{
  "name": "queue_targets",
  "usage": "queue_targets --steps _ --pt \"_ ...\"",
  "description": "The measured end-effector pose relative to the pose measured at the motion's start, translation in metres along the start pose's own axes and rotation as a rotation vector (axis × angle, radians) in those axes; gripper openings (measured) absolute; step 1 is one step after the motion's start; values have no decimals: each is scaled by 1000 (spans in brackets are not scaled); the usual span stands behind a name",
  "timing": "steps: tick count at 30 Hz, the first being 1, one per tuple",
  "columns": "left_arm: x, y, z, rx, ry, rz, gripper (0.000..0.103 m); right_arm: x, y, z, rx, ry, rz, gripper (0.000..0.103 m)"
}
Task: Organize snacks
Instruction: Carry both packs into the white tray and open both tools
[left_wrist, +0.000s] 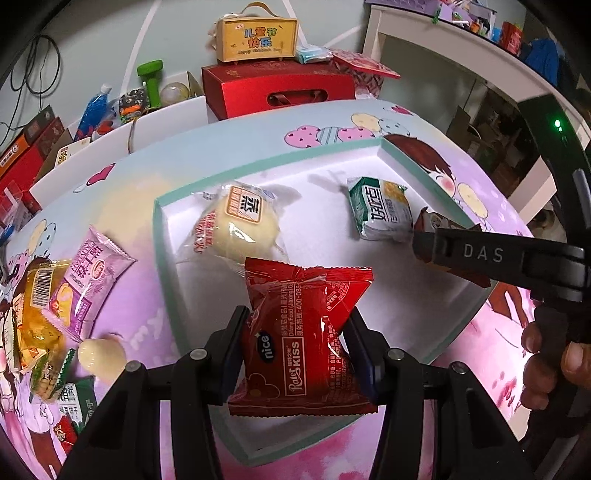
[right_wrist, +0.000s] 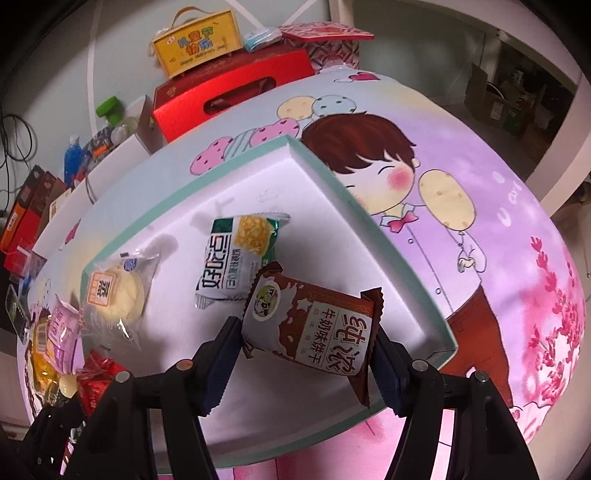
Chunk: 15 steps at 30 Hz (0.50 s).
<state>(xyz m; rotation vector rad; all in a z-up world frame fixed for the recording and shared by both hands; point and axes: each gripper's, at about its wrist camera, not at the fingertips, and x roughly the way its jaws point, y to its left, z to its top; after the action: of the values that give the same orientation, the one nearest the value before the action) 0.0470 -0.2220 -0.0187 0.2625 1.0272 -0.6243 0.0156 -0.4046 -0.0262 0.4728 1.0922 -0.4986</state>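
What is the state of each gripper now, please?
Left gripper: closed, holding the red snack packet above the white box.
Right gripper: closed, holding the brown biscuit packet above the same box.

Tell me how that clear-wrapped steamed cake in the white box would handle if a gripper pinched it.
The steamed cake looks soft and puffy, so it would probably squash under a firm pinch. Its loose clear wrapper looks glossy, so the film may slip or crumple first. It is likely light, and would slide across the white box if nudged.
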Motion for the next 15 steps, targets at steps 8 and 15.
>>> queue_targets --steps 8,15 --pt "3 -5 -1 15 9 -4 65 1 4 0 -24 19 1 71" --pt "-3 -7 -1 29 0 0 67 1 5 0 -29 21 2 72"
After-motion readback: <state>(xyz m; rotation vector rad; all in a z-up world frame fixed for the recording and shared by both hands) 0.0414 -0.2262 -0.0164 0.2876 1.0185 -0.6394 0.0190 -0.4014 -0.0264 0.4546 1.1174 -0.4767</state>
